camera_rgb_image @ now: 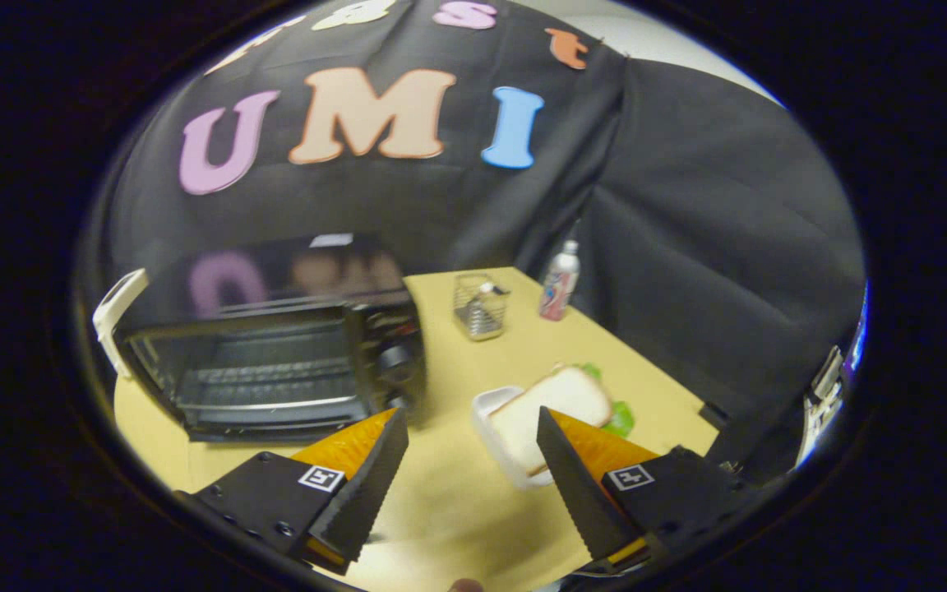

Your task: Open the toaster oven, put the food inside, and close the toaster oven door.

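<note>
Presently the gripper (pixel 472 444) is being held wide and empty — the sandwich (pixel 552 407) on its white plate (pixel 494 432) is lying just ahead of the right finger, long axis slanting away, while the open toaster oven (pixel 272 362) is sitting beyond the left finger.
</note>
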A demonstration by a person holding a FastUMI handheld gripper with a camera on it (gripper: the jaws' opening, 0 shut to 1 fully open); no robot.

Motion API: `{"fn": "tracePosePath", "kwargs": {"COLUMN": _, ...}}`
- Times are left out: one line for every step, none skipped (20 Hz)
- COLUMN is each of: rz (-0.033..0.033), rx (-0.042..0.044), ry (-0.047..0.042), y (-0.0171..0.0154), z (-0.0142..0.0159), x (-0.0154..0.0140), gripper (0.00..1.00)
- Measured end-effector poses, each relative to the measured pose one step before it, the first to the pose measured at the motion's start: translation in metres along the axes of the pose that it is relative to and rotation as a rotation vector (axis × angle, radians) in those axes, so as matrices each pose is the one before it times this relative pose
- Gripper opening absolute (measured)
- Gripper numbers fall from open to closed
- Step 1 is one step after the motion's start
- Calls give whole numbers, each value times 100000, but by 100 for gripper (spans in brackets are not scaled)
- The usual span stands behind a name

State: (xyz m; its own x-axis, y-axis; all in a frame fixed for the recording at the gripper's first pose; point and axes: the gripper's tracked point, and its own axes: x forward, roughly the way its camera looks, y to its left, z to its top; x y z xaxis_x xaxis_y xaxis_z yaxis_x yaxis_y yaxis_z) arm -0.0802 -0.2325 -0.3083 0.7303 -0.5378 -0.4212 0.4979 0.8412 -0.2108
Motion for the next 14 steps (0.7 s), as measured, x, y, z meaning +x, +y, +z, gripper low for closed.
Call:
{"fn": "tracePosePath", "kwargs": {"rz": -3566, "rx": 2188, "ry": -1076, "y": -1738, "z": 788, "x": 747, "gripper": 100}}
{"fn": "tracePosePath", "kwargs": {"rz": -2554, "rx": 2667, "ry": -645, "y": -1626, "z": 502, "x": 804, "gripper": 100}}
{"fn": "tracePosePath", "kwargs": {"rz": -1610, "rx": 3101, "ry": -331, "y": -1214, "z": 437, "x": 743, "gripper": 100}}
{"fn": "tracePosePath", "kwargs": {"rz": -1241, "rx": 3175, "ry": 548, "y": -1417, "z": 222, "x": 840, "gripper": 100}}
{"fn": "tracePosePath", "kwargs": {"rz": -1079, "rx": 3155, "ry": 387, "y": -1271, "z": 77, "x": 737, "gripper": 100}}
{"fn": "tracePosePath", "kwargs": {"rz": -169, "rx": 3171, "ry": 591, "y": -1069, "z": 18, "x": 819, "gripper": 100}}
{"fn": "tracePosePath", "kwargs": {"rz": 415, "rx": 3146, "ry": 1082, "y": -727, "z": -154, "x": 757, "gripper": 100}}
{"fn": "tracePosePath", "kwargs": {"rz": 1012, "rx": 3055, "ry": 983, "y": -528, "z": -212, "x": 828, "gripper": 100}}
{"fn": "tracePosePath", "kwargs": {"rz": 1175, "rx": 2571, "ry": 1137, "y": -431, "z": -186, "x": 710, "gripper": 100}}
{"fn": "tracePosePath", "kwargs": {"rz": 1309, "rx": 1836, "ry": 1625, "y": -388, "z": -530, "x": 697, "gripper": 100}}
{"fn": "tracePosePath", "kwargs": {"rz": 1245, "rx": 1167, "ry": 2236, "y": -280, "z": -671, "x": 591, "gripper": 100}}
{"fn": "tracePosePath", "kwargs": {"rz": 1704, "rx": 903, "ry": 2536, "y": -38, "z": -695, "x": 525, "gripper": 100}}
{"fn": "tracePosePath", "kwargs": {"rz": 1749, "rx": 523, "ry": 2690, "y": 108, "z": -746, "x": 547, "gripper": 100}}
{"fn": "tracePosePath", "kwargs": {"rz": 1381, "rx": 294, "ry": 2418, "y": 36, "z": -838, "x": 743, "gripper": 99}}
